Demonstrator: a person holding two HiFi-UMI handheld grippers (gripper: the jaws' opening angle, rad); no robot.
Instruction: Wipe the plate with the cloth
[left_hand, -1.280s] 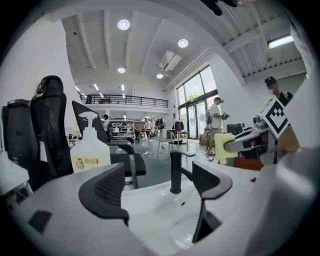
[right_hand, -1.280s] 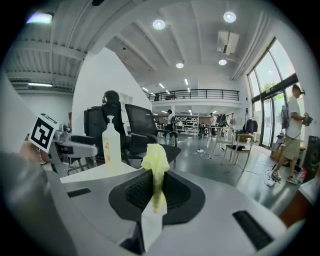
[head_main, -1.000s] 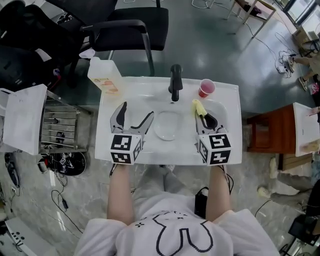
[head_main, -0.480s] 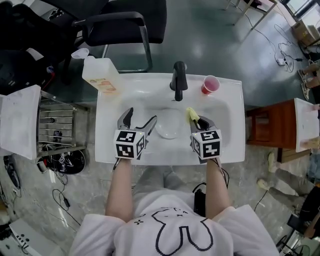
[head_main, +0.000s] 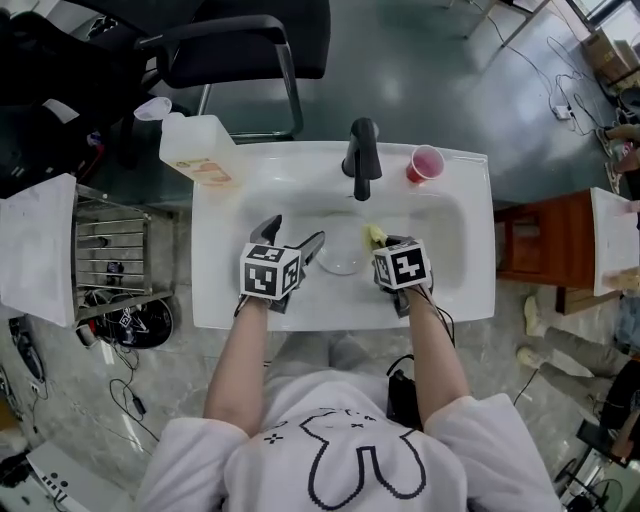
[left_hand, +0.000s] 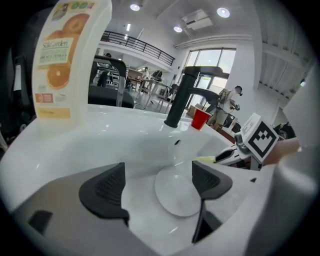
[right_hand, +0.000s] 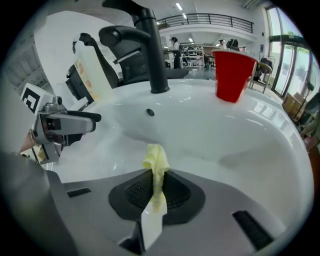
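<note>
A round white plate (head_main: 341, 251) lies at the bottom of the white sink basin (head_main: 447, 232), below the black faucet (head_main: 362, 150). My left gripper (head_main: 296, 233) is open at the plate's left edge; in the left gripper view the plate (left_hand: 182, 192) shows between and just beyond the dark pads (left_hand: 107, 192). My right gripper (head_main: 384, 241) is shut on a yellow cloth (head_main: 376, 235) at the plate's right edge. The cloth (right_hand: 156, 165) sticks up from the shut jaws in the right gripper view. I cannot tell whether the cloth touches the plate.
A red cup (head_main: 425, 163) stands on the sink rim right of the faucet. A translucent bottle with an orange label (head_main: 198, 148) sits at the back left corner. A metal rack (head_main: 110, 255) is left of the sink, a black chair (head_main: 240, 40) behind it.
Both grippers have moved inward and lower into the basin, closing on the plate from either side. The right one still holds the cloth; the left stays open.
</note>
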